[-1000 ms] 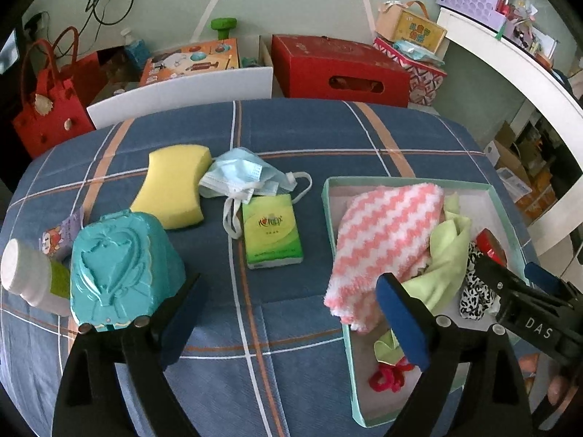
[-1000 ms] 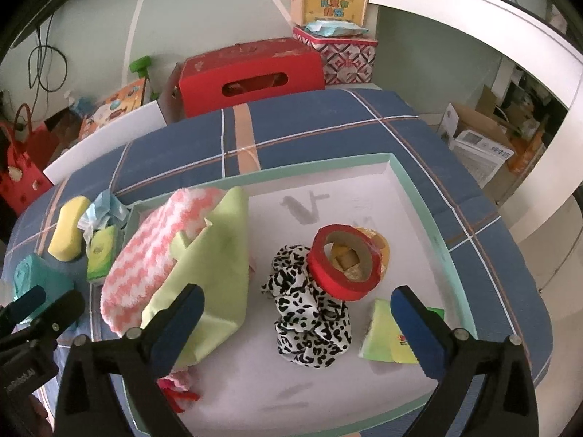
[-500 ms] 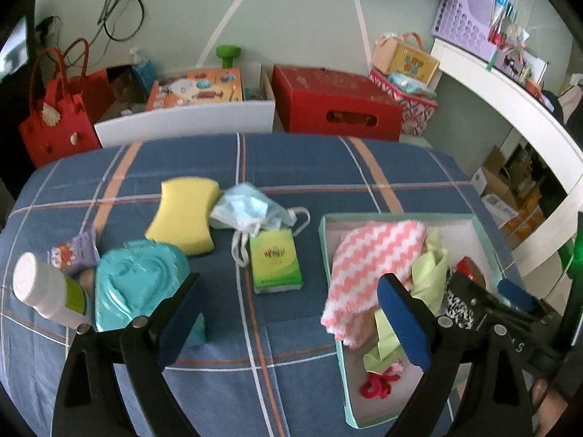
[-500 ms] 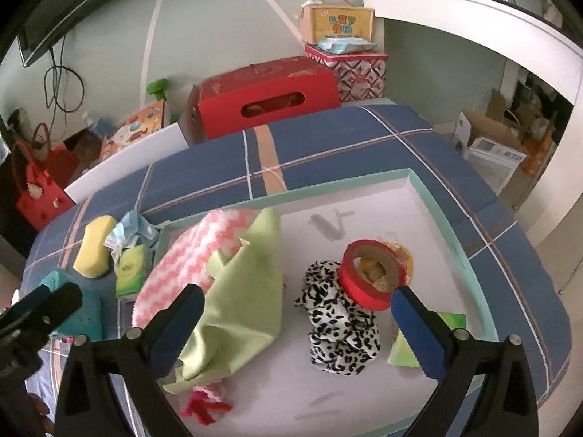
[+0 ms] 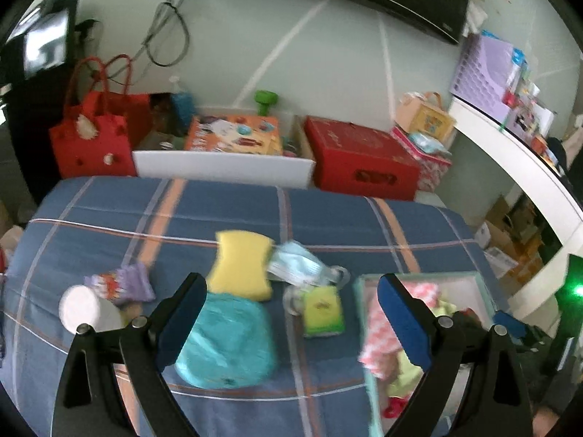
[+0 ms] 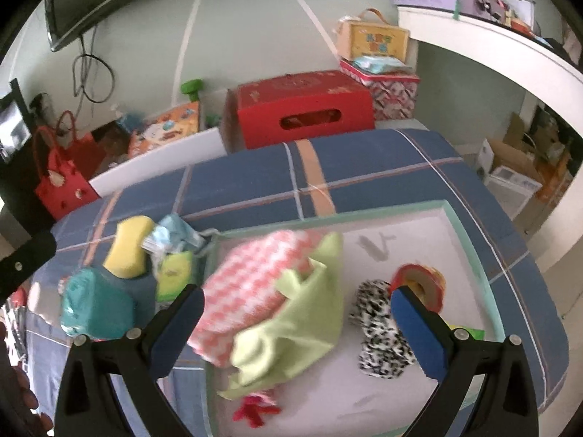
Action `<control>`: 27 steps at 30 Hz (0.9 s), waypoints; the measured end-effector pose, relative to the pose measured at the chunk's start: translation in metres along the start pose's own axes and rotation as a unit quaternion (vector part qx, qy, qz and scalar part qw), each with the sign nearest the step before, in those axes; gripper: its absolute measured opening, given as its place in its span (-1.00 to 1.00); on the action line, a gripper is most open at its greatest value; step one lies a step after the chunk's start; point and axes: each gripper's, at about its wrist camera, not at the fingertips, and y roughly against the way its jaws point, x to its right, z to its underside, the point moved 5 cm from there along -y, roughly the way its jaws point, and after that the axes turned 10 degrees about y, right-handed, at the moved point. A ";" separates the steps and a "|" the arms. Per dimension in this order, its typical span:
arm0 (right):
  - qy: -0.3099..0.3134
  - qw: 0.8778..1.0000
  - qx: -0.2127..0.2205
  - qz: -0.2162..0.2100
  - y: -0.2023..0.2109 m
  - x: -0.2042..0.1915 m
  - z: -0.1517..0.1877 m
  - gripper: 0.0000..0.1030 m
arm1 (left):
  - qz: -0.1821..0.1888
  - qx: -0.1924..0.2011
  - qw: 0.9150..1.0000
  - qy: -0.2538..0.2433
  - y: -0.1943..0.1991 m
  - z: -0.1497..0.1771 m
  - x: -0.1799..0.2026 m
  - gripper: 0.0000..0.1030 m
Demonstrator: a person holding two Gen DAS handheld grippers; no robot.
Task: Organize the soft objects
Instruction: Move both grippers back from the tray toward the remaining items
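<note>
Both hand-held grippers, left and right, are hovering wide open, empty; yellow sponge lying ahead of left, pink towel between right's fingers.

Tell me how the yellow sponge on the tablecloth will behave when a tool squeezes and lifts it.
The yellow sponge looks like thick foam, so it will likely compress under the fingers yet keep its shape. It is probably light for its size. It lies flat with a pinched waist, so it is unlikely to roll.

One sponge, one mask, two cloths, one tray
</note>
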 end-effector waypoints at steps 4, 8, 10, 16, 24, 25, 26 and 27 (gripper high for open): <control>0.018 1.000 0.002 -0.011 0.002 -0.020 -0.015 1.00 | -0.033 0.010 0.999 0.028 0.006 -0.018 -0.044 0.84; 0.047 0.999 -0.006 -0.019 -0.004 -0.047 -0.028 1.00 | -0.064 0.013 0.995 0.073 0.014 -0.032 -0.100 0.84; 0.062 0.998 -0.017 -0.019 -0.010 -0.059 -0.030 1.00 | -0.074 0.015 0.993 0.090 0.016 -0.035 -0.121 0.84; 0.102 0.994 -0.039 -0.022 -0.030 -0.093 -0.032 1.00 | -0.106 -0.003 0.985 0.135 0.012 -0.040 -0.177 0.84; 0.122 0.990 -0.056 -0.030 -0.054 -0.120 -0.039 1.00 | -0.128 -0.036 0.967 0.216 -0.007 -0.037 -0.244 0.84; 0.122 0.990 -0.059 -0.032 -0.058 -0.121 -0.039 1.00 | -0.129 -0.043 0.965 0.223 -0.012 -0.035 -0.250 0.84; 0.122 0.990 -0.063 -0.035 -0.061 -0.123 -0.039 1.00 | -0.131 -0.051 0.963 0.231 -0.018 -0.033 -0.257 0.84; 0.121 0.990 -0.067 -0.039 -0.066 -0.125 -0.038 1.00 | -0.132 -0.061 0.959 0.242 -0.024 -0.029 -0.264 0.84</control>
